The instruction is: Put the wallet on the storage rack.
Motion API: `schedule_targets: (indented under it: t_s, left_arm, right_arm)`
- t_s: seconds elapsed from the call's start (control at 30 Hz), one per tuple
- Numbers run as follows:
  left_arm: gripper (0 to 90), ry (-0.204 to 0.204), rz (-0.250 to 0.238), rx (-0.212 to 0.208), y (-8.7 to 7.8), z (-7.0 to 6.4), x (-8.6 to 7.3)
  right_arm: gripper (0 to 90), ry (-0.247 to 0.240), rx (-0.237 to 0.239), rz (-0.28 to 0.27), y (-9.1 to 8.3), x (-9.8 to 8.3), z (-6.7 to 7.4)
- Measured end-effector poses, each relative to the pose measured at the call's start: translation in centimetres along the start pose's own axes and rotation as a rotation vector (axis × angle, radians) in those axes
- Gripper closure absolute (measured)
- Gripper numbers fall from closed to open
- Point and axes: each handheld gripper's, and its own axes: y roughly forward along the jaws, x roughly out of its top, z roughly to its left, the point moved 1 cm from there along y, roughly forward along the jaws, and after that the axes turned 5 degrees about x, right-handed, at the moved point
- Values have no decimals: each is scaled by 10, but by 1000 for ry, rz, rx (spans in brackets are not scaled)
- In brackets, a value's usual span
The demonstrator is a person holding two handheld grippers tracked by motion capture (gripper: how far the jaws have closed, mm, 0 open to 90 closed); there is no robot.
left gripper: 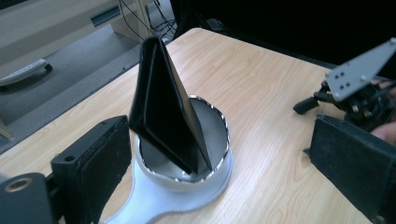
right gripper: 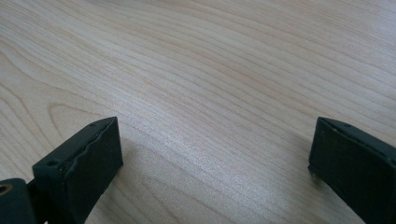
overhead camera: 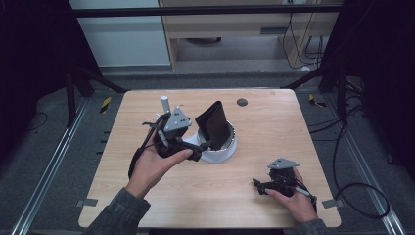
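Across the middle of the light wooden table (overhead camera: 274,147), slightly toward its left edge, a white-based bowl with a shiny metal lining (left gripper: 187,177) is seen, and a black folded leather wallet (left gripper: 163,112) stands in it on one lower corner, leaning steeply with its upper end tilted toward the far edge. Most of the wallet rises above the rim, and its support comes only from the inner wall of the bowl.

Just beside the bowl, on the side facing the left edge, the left gripper (overhead camera: 203,147) is held in a hand. Its jaws are spread wide, one on each side of the bowl in the left gripper view, and nothing is pressed between the pads; the wallet is left free.

Near the front right corner, well apart from the bowl, the right gripper (overhead camera: 258,186) is rested low over bare wood. Its jaws are likewise spread wide, and nothing is held.

A toppling of the wallet is judged the main risk: the lean is steep, so a brush from the nearby open jaw or a knock to the bowl could send it over the rim onto the table. The bowl itself could also be slid, since nothing is steadying it.
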Motion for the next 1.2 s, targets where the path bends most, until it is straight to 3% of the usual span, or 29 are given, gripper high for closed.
schedule_targets:
  t_s: [0.07,0.13,0.2,0.27,0.3,0.47,0.67,0.73,0.83,0.87,0.9,1.0,1.2]
  left_arm:
    - [53,-11,1,-10,-3,-5,-19]
    - [53,-12,7,-12,-3,-6,-26]
    - [46,2,27,-15,-3,-9,-44]
    - [45,-7,40,-20,-2,-11,-58]
    - [45,-14,55,-29,0,-11,-74]
    - [46,-42,99,-26,7,-7,-106]
    - [55,-85,155,6,12,3,-142]
    - [56,-102,176,50,13,11,-158]
    - [57,-118,189,76,14,18,-170]
    - [57,-141,201,104,14,26,-181]
    - [57,-141,201,104,14,26,-181]
    - [59,-171,224,157,15,41,-200]
    - [56,-205,260,175,16,52,-219]
  right_arm:
    - [27,1,-1,0,0,0,0]
    - [27,1,-1,0,0,0,0]
    - [27,2,0,-1,0,0,0]
    - [27,1,-1,0,0,0,0]
    - [27,2,0,-1,0,0,0]
    - [27,2,0,-1,0,0,0]
    - [26,2,0,-1,0,0,0]
    - [27,2,0,-1,0,0,0]
    - [27,1,-1,-1,0,0,0]
    - [27,2,0,-1,0,0,0]
    - [27,2,0,-1,0,0,0]
    - [27,2,0,-1,0,0,0]
    - [26,2,-1,-1,0,0,0]
